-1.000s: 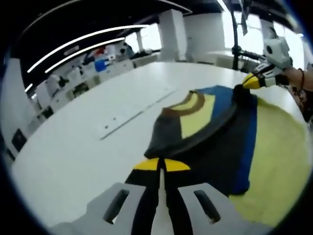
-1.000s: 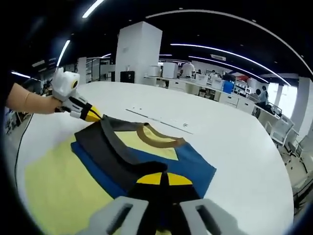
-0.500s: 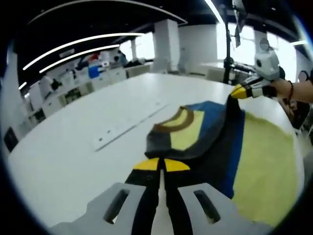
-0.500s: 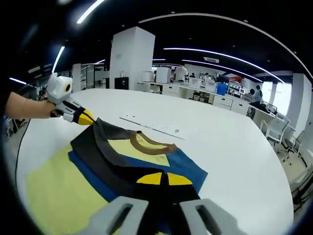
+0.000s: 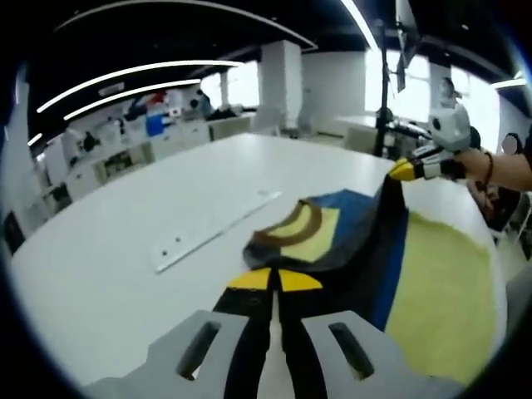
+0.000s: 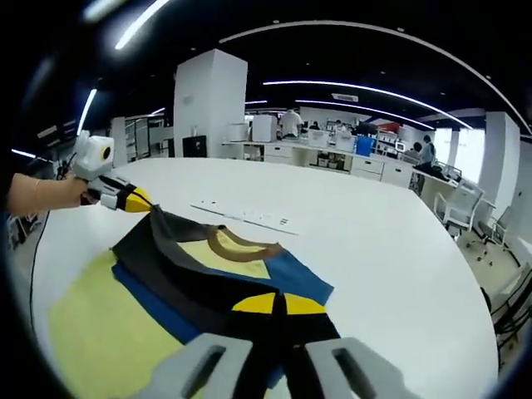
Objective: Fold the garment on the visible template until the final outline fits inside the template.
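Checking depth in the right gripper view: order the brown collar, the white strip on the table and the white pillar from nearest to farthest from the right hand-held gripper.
1. Brown collar, just ahead on the garment.
2. White strip, beyond it on the table.
3. White pillar, far back, upper left.

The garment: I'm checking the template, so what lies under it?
Under the dark, blue and yellow garment lies a pale yellow template on the white table. The part beneath the cloth is hidden.

White table [image 6: 399, 249] bears yellow template [image 6: 91, 332], garment [image 6: 224, 274], strip [image 5: 212, 237].
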A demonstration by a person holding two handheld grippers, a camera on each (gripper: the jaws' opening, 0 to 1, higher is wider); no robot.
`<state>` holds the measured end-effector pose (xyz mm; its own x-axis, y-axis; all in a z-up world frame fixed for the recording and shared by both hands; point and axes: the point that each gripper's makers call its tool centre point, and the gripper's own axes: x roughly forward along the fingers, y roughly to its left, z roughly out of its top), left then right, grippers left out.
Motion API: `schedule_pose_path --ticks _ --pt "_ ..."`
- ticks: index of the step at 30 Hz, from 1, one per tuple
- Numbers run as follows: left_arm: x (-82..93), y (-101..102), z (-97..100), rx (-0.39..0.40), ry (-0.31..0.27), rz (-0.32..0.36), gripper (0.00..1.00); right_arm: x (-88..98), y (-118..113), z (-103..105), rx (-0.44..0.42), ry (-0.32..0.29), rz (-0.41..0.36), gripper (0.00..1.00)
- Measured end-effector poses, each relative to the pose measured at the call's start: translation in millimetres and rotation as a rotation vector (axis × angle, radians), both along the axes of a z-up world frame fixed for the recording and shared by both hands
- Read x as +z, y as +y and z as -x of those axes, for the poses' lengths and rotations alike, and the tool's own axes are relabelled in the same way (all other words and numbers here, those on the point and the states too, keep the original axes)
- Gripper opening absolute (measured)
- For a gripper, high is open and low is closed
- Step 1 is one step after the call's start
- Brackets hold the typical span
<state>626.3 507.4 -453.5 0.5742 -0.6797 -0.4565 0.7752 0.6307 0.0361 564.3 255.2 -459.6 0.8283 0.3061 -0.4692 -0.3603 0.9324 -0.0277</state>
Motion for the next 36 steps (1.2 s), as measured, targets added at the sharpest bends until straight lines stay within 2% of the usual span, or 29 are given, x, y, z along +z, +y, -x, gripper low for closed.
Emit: schedule_pose_path --ticks 3,7,11,12,13,18,20,23,29,36 --pt "-2.8 -1 -6.1 0.007 0.000 -0.022 0.00 -3.1 1 2 0.009 0.015 -0.006 0.00" --pt "-1.2 -3 -14.1 -0.001 0.002 -0.017 0.00 -9.4 0 4 0.006 0.053 -0.028 0.00" --pt "-2.2 -2 -23.2 -0.034 -0.028 -0.080 0.00 -18.4 -4 6 -0.006 0.107 -0.048 0.00" --pt "-5.0 -3 -24.4 -0.053 -0.029 -0.108 0.00 -19.5 -6 6 -0.010 0.110 -0.054 0.00" --pt "-5.6 -4 -24.7 -0.057 -0.027 -0.107 0.00 -20.0 -6 6 -0.010 0.110 -0.056 0.00" --pt "-9.8 -9 -34.4 -0.046 -0.033 -0.137 0.00 -26.6 -9 1 -0.012 0.124 -0.053 0.00" --pt "-13.7 -6 -40.0 -0.028 -0.052 -0.187 0.00 -29.5 -10 -1 -0.018 0.128 -0.057 0.00" --pt "-22.8 -8 -41.4 -0.023 -0.058 -0.220 0.00 -36.0 -10 -3 -0.022 0.144 -0.060 0.00" --pt "-31.0 -4 -41.4 -0.014 -0.038 -0.205 0.00 -45.9 -10 -3 -0.022 0.167 -0.043 0.00" --pt "-27.2 11 -49.3 0.024 -0.060 -0.210 0.00 -51.1 -11 -4 -0.031 0.181 -0.043 0.00"
